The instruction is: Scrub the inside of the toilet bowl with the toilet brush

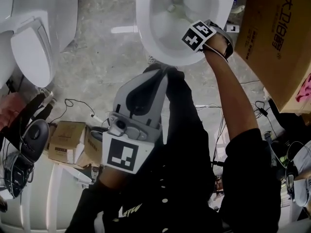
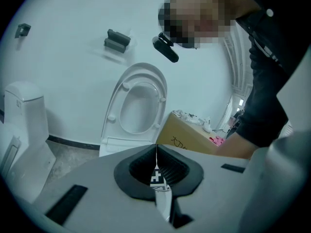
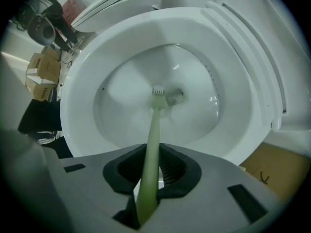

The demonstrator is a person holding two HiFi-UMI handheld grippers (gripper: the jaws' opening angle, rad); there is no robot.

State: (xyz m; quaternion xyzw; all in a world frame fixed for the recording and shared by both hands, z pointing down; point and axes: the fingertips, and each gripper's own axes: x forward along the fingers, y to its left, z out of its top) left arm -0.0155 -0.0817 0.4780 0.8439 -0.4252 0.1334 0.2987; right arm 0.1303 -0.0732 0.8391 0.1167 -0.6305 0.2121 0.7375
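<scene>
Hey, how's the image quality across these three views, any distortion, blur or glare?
Left gripper view: heavy fisheye bending, dark corners, cool even light. Right gripper view: the same fisheye curve, small glints on the toilet bowl, and the toilet brush handle goes soft close to the lens. Head view: dim, flat light, fairly sharp.

1. The toilet bowl is cut off by the head view's top edge.
2. The near end of the toilet brush is hidden inside the right hand-held gripper.
3. The cardboard box is cropped at the right edge.
</scene>
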